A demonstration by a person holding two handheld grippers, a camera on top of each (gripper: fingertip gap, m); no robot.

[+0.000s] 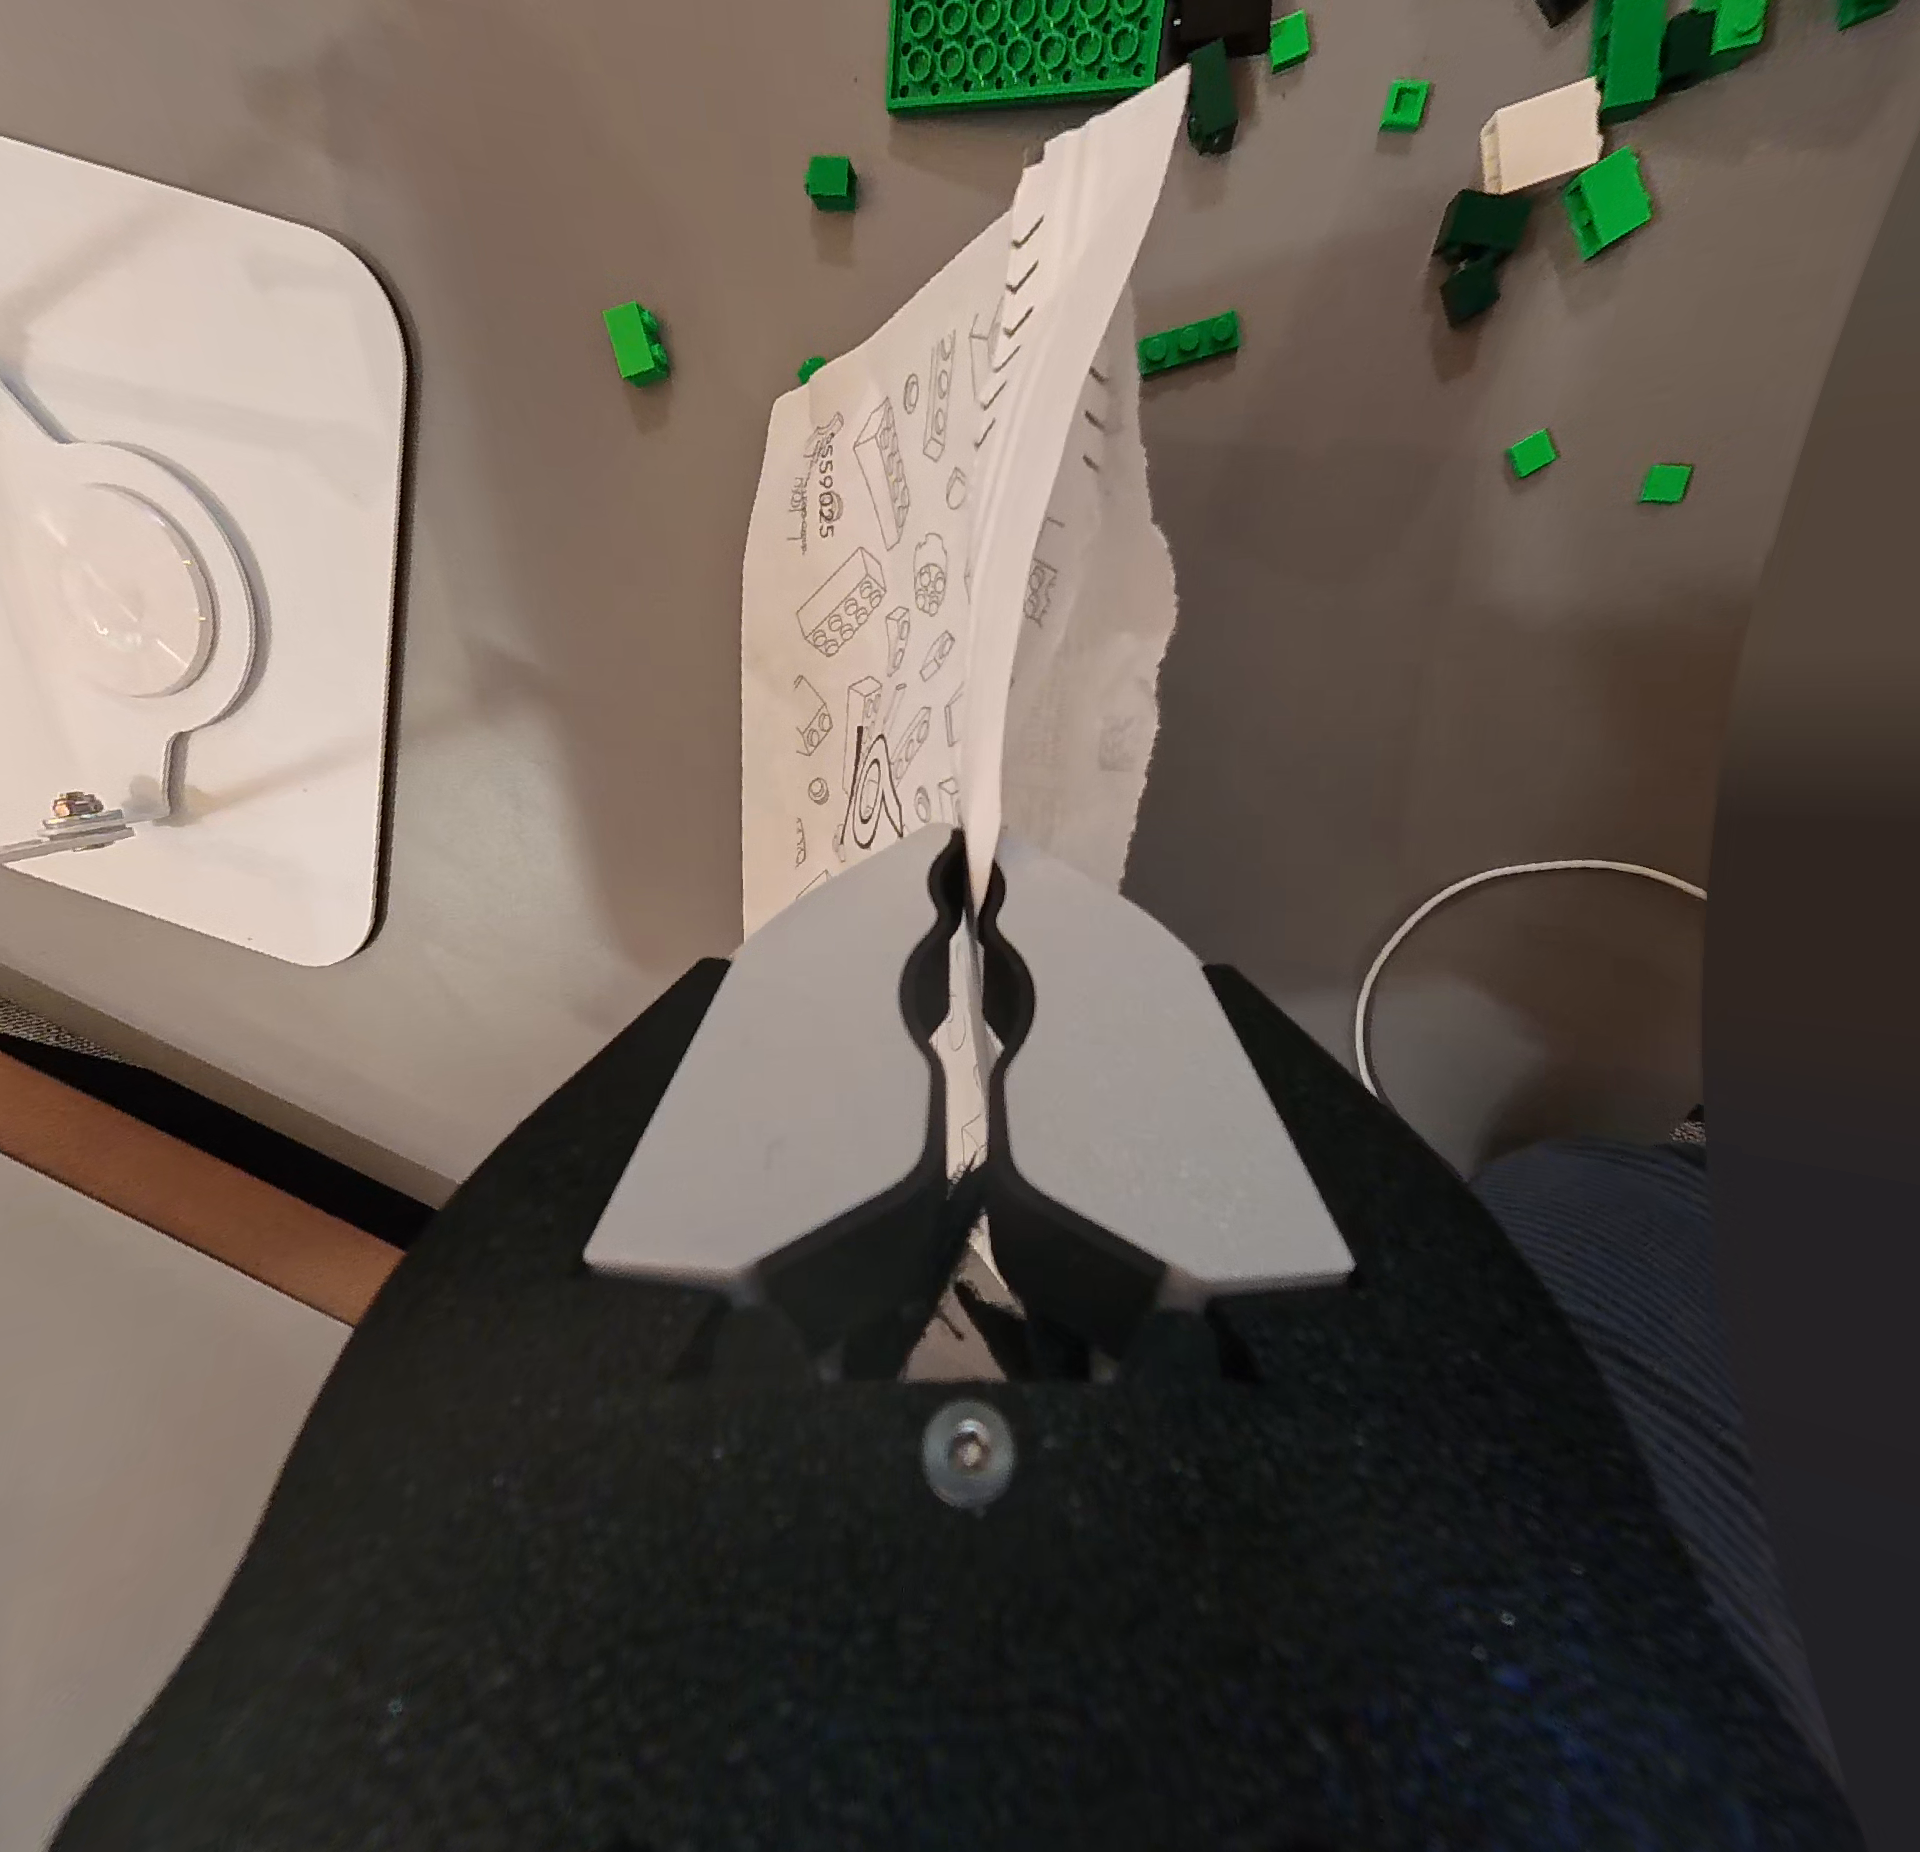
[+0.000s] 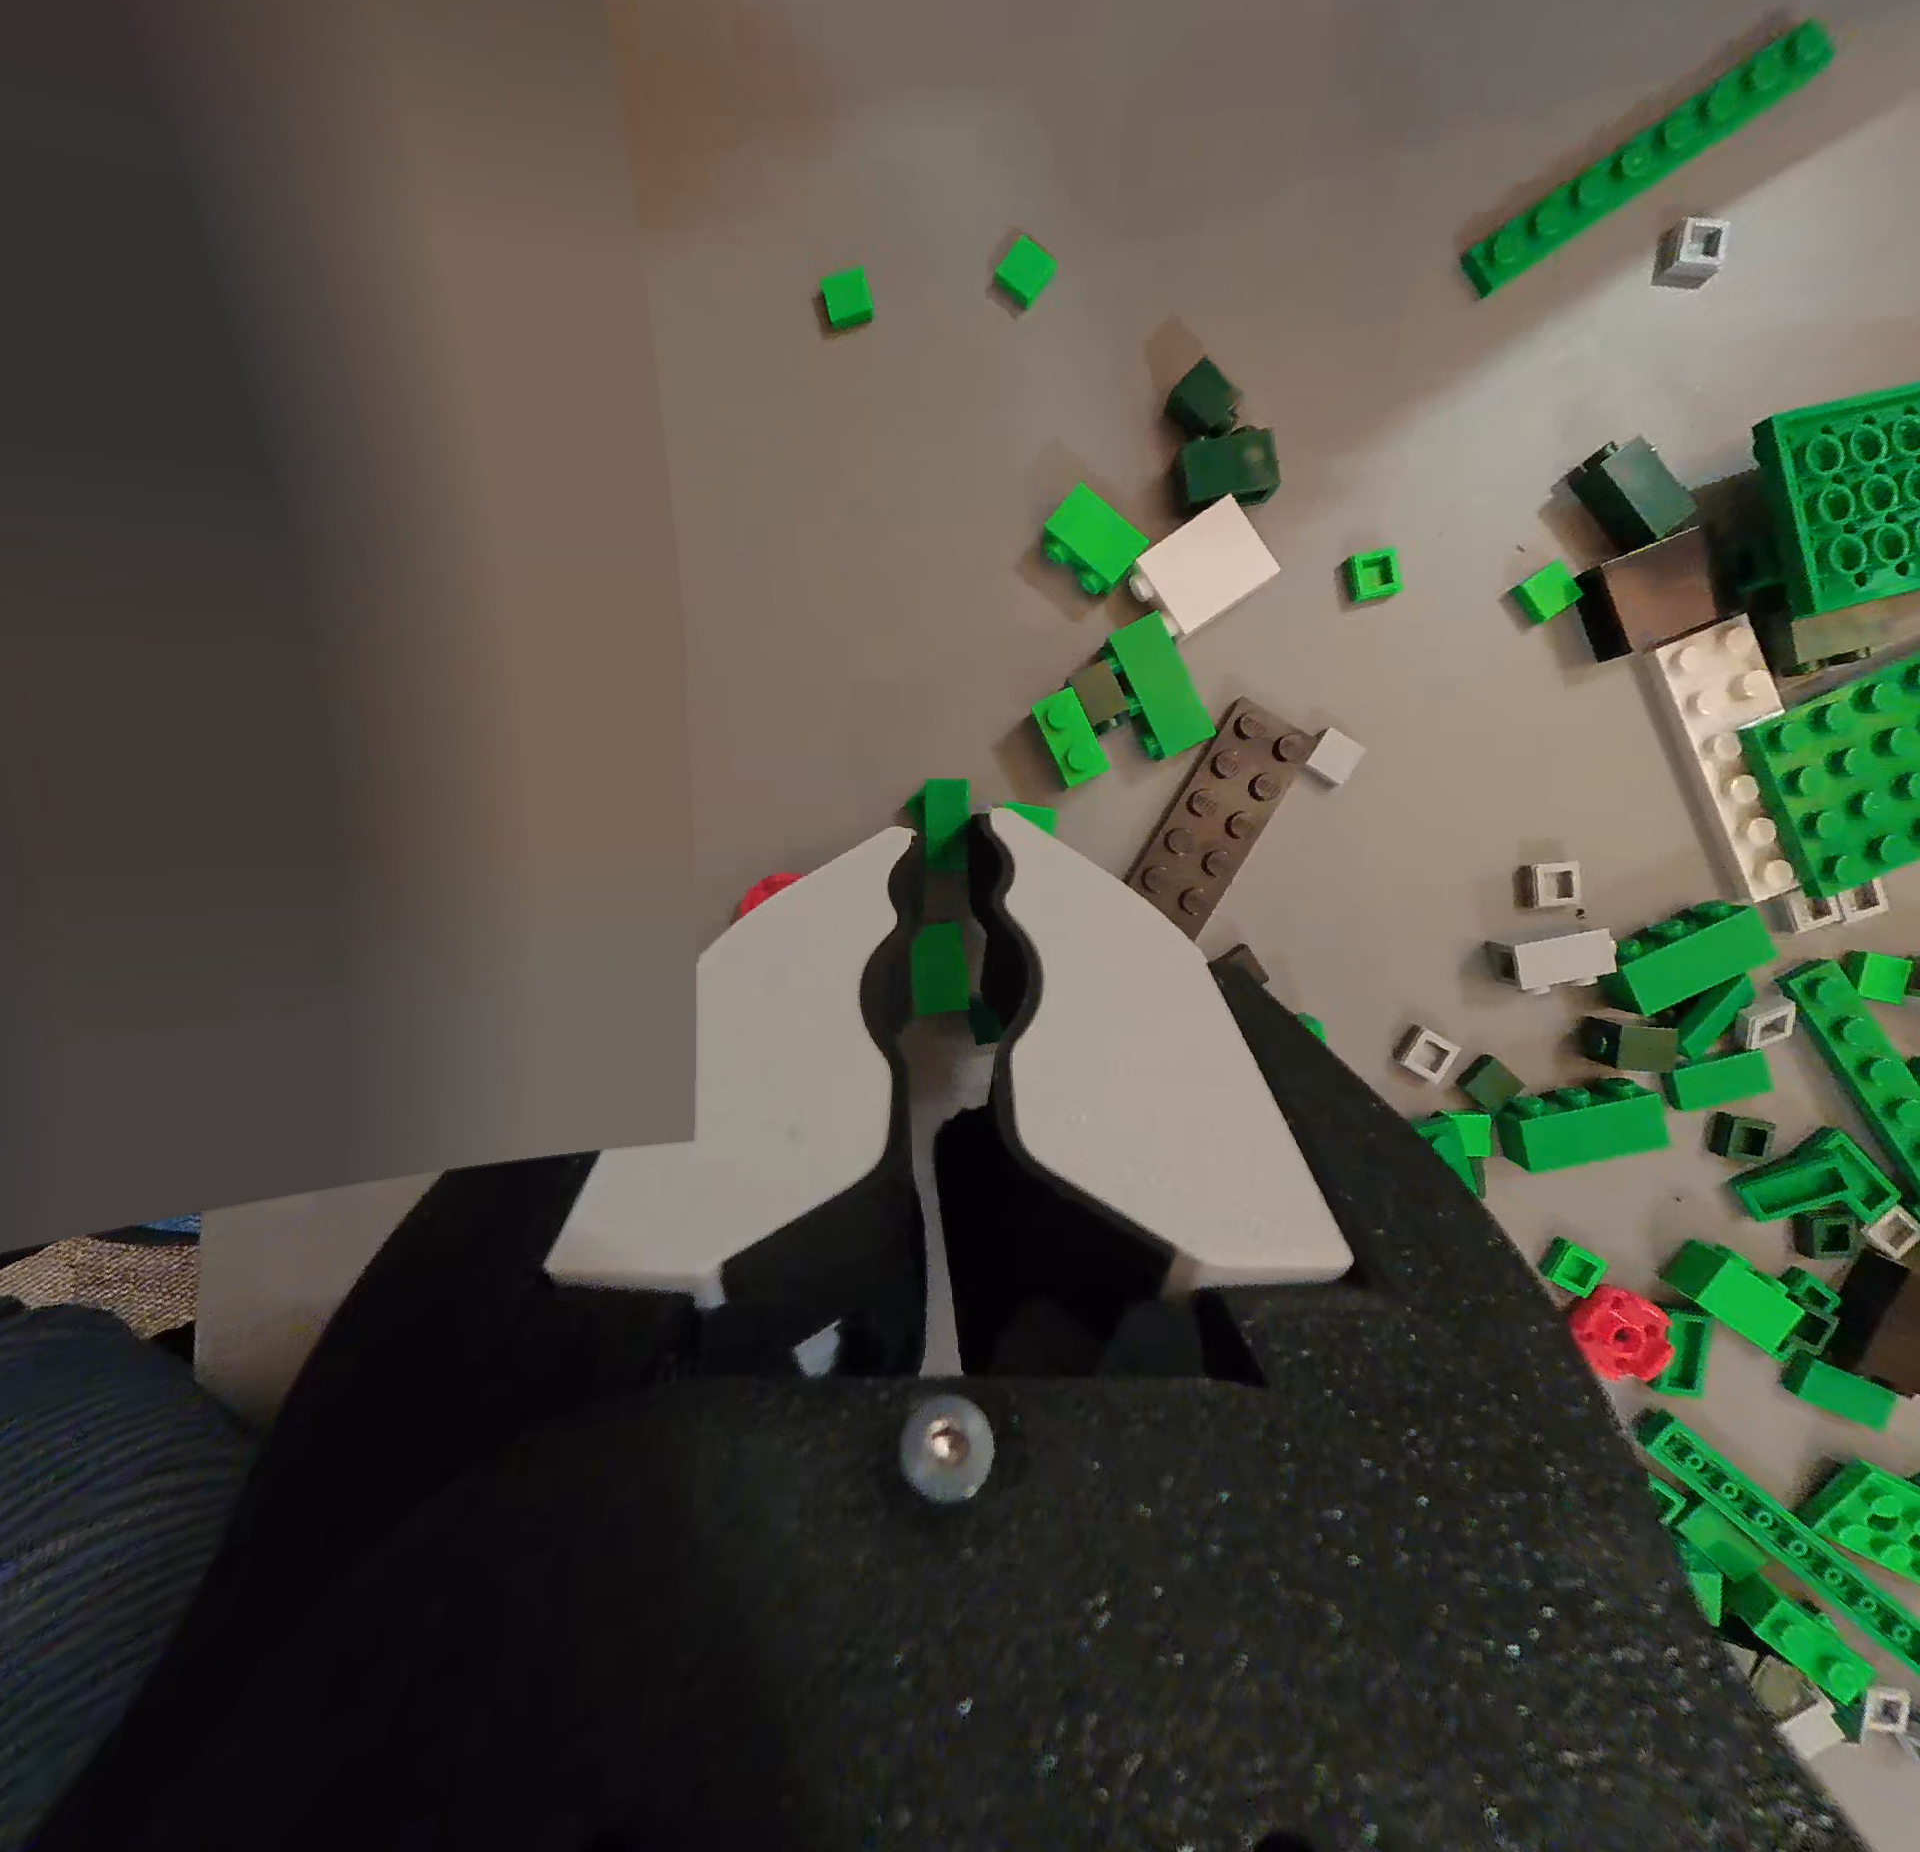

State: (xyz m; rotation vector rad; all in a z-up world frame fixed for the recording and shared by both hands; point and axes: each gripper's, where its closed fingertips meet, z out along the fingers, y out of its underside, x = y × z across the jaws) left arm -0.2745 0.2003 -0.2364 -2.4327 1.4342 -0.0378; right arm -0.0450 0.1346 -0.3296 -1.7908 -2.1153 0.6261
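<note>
My left gripper [image 1: 971, 846] is shut on a white paper sheet [image 1: 883, 555] printed with line drawings of bricks. It holds the sheet edge-on above the grey table [image 1: 571, 244], and the torn, folded sheet stands up away from the fingers. My right gripper [image 2: 951, 831] is closed on a small green brick [image 2: 943, 815] that sticks out between the fingertips, just above the table. More green shows through the gap behind the tips. A red piece [image 2: 764, 890] peeks out beside the left finger.
A green studded plate [image 1: 1023, 20] and scattered green, white and black bricks lie beyond the paper. A white tray [image 1: 208, 555] is at the left and a white cable [image 1: 1455, 898] at the right. A dense brick pile [image 2: 1714, 1127], a dark plate [image 2: 1226, 805] and a long green strip [image 2: 1652, 155] lie to the right. The tips of one gripper are about 25 centimetres away from the tips of the other. The dark plate [image 2: 1226, 805] is about 4 centimetres from my right fingertips and 25 centimetres from my left.
</note>
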